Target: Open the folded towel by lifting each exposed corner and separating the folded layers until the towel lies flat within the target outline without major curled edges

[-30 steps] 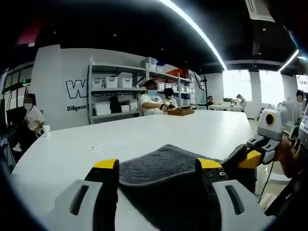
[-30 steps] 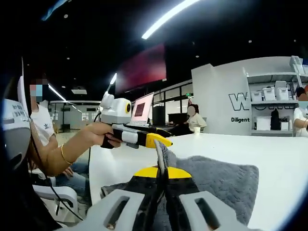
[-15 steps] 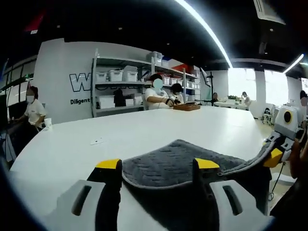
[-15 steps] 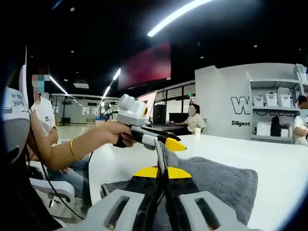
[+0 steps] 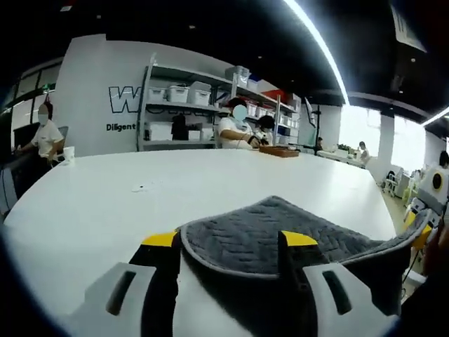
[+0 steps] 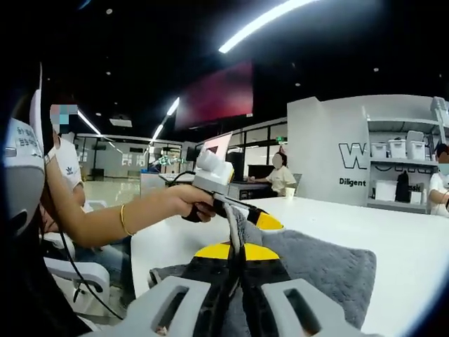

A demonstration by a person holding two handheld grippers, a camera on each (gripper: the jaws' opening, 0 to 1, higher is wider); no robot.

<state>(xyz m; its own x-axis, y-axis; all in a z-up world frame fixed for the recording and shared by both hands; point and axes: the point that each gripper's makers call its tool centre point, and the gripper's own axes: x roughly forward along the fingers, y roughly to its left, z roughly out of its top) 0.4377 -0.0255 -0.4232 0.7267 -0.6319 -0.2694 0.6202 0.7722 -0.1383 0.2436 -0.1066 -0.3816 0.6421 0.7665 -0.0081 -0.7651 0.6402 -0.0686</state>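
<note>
We hold the left gripper (image 5: pixel 230 242) low at frame bottom, jaws spread apart; our right gripper (image 6: pixel 236 247) sits pressed closed, while our bare forearm (image 6: pixel 105 223) crosses mid-left, hand (image 6: pixel 189 202) gripping.

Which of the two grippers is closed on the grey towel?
The right gripper: its yellow-tipped jaws are shut on an edge of the grey towel. The left gripper has jaws apart, with the towel between them.

Wide bare table (image 5: pixel 210 189) ahead of my left fingers (image 5: pixel 160 242); only a small scrap (image 5: pixel 142 187) and a far cup (image 5: pixel 69 154) stand on it.
</note>
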